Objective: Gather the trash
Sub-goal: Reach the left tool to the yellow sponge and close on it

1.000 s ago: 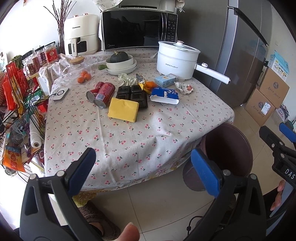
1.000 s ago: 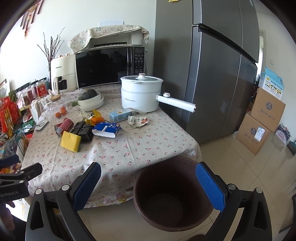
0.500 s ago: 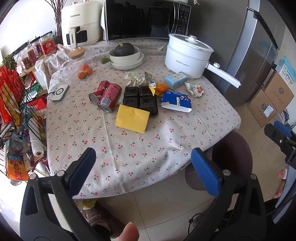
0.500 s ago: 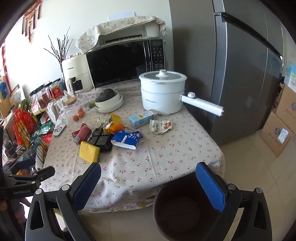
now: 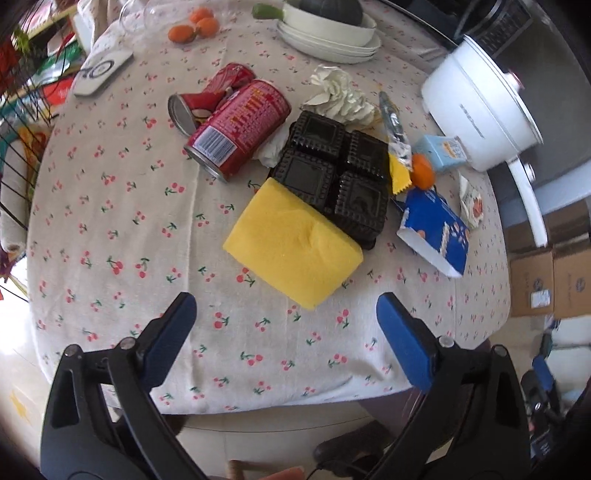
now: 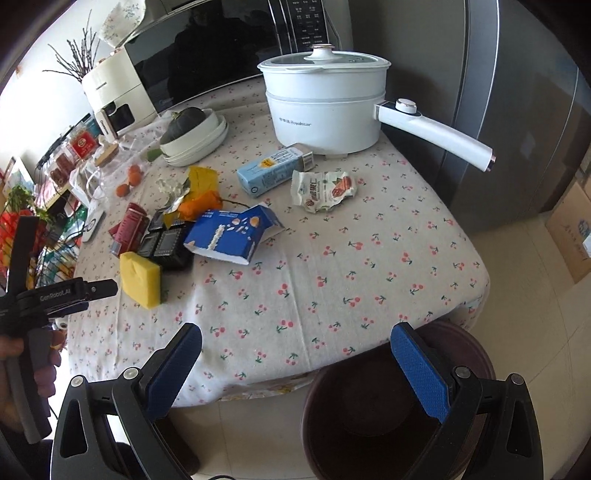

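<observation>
Yellow sponge [image 5: 291, 247] soft w/ a dent, black tray [image 5: 332, 173] touching behind it, red can [image 5: 236, 129] near, left tongs [image 5: 286, 332] & right tongs [image 6: 295, 354] both spread wide, holding nothing, brown bin [image 6: 399, 410] under table edge

Two red cans [image 5: 236, 129], three oranges [image 5: 192, 27]

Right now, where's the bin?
The bin stands on the floor at the table's near right corner, partly under the tablecloth edge, directly below the right claw in the right wrist view.
</observation>
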The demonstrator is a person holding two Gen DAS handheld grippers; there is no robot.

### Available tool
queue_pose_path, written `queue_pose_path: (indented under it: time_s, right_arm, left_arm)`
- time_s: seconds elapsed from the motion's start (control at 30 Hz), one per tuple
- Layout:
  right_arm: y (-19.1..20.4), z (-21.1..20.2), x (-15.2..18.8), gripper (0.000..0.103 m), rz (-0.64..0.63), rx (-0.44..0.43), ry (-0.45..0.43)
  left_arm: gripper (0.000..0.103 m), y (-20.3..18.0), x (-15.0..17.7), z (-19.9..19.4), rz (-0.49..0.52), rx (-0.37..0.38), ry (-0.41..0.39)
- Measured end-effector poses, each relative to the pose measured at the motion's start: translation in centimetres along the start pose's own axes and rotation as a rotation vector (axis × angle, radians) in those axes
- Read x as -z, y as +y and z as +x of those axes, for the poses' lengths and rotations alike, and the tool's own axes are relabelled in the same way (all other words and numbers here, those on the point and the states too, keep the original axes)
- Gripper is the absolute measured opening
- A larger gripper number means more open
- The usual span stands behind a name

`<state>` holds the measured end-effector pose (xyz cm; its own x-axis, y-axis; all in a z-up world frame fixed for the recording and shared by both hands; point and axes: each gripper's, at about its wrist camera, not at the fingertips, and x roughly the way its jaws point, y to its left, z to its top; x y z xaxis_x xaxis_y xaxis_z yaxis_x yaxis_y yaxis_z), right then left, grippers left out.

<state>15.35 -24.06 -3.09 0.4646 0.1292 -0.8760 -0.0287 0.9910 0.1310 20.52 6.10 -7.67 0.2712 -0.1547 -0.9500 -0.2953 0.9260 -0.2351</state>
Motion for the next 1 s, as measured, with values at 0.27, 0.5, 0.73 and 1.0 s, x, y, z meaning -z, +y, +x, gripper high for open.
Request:
queue_pose_path:
  time_s: [0.27,0.5,0.73,1.0]
  right_arm:
    - [-1.9,1.3,-1.5,0.103,0.029,0.064,0.001]
    - [-1.7,1.7,-1.4,0.103,0.022,0.059,0.011]
    - [-1.3,1.5,-1.0,0.103,0.023,0.053,0.013]
    - [-1.6,1.8,-1.0,0.103,0.028,0.065,0.021]
  left_arm:
    - [0.093,0.8,-0.9,2.8,-0.23,0.008,-0.065]
    - [0.091,1.4,-1.4,2.7,-0.321,0.062,-0.111]
    - [0.09,1.6,-1.6,3.8,-0.327,0.029,-0.075]
    - [0.047,0.7,-1.4,3.9,-0.201,0.058,-0.037]
